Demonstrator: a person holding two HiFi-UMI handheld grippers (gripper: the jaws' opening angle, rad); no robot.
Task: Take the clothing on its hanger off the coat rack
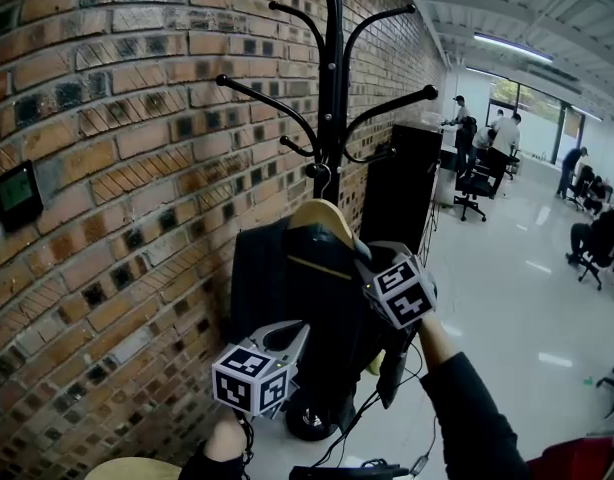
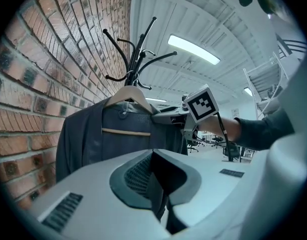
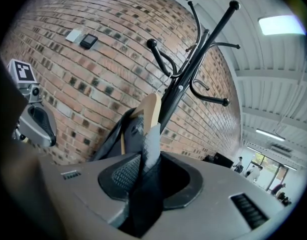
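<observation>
I see a coat rack (image 1: 332, 78) of glossy black metal, a hanger (image 1: 322, 218) of smooth pale wood, clothing (image 1: 277, 298) of dark matt cloth, a rough brick wall (image 1: 117, 168), and a shiny floor (image 1: 507, 298).

The coat rack (image 1: 332, 88) stands just before the brick wall (image 1: 107, 168), which runs along your left. The hanger (image 1: 322, 216) hangs from a low hook on the rack, and the jacket (image 1: 277, 278) hangs on it, in front of the pole. Your left tongs (image 1: 292, 333) bite the jacket low on its front. Your right tongs (image 1: 369, 258), higher and to the right, pinch cloth at the hanger's right shoulder. A wall panel (image 1: 15, 193) sits on the brick far to your left. People (image 1: 482, 133) are well behind, to the right.
</observation>
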